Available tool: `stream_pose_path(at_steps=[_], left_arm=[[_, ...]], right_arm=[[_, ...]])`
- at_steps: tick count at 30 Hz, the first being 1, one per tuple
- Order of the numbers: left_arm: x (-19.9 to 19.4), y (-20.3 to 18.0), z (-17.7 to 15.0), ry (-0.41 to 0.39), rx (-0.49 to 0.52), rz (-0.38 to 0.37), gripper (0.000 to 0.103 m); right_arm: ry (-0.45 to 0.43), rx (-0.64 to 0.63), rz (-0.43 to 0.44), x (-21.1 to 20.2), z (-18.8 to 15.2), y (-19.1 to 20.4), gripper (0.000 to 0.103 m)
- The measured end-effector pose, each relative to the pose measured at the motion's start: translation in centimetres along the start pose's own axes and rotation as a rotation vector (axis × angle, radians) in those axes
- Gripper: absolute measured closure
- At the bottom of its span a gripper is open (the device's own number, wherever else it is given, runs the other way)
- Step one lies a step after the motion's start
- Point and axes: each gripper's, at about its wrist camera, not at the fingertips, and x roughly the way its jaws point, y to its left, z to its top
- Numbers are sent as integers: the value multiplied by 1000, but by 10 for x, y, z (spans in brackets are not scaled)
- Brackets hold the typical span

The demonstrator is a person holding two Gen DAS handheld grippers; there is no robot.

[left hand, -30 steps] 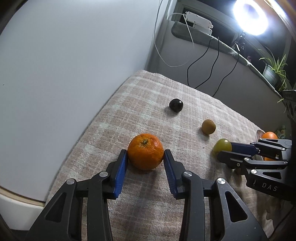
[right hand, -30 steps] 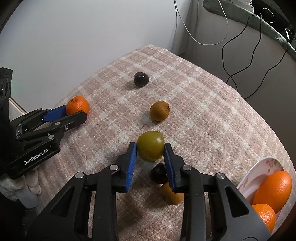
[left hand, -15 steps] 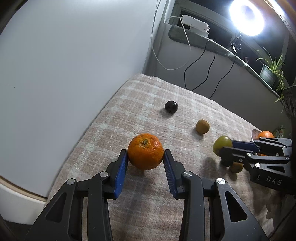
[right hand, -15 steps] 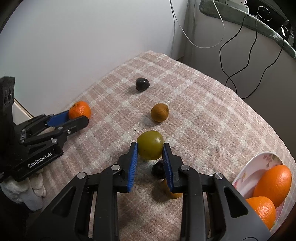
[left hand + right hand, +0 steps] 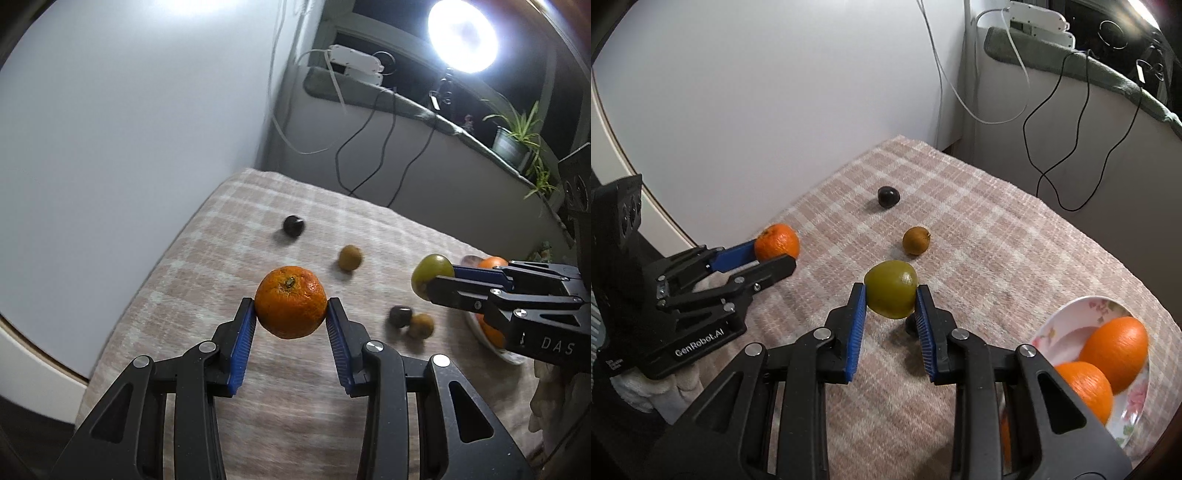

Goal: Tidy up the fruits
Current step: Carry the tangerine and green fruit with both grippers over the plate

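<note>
My left gripper is shut on an orange tangerine, held above the checked cloth. From the right wrist view the same tangerine shows at the left between the left gripper's blue pads. My right gripper is shut on a green round fruit, also lifted off the cloth; that green fruit shows at the right in the left wrist view. A floral plate at the right holds two oranges.
On the checked cloth lie a dark plum, a brown kiwi, and another dark fruit beside a small brown one. A white wall runs along the left; cables, a sill and a bright lamp stand behind.
Both grippers have risen with their fruits: the tangerine and the green fruit now hang clear of the cloth, and the fruits lying on it look farther below.
</note>
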Motion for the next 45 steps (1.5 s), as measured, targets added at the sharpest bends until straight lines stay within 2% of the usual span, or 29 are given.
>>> stream_pose_path(at_steps=[11,25,36,45], left_arm=[[-14,-49,3,-26,64,-68,66],[-16,-129,2,-23,168,-169,66],[-11,-201,-7,2,271,-252,66],[-1,-247,-25,43,338,-299,66]], right_arm=[[-73,56,-7,-52,-12,-37,75],[-125,193,-84,-105,-54,-125,75],[-117,272,-116,-114,-84,-175,75],[-93,336,-74,-106,-102,-204,75]])
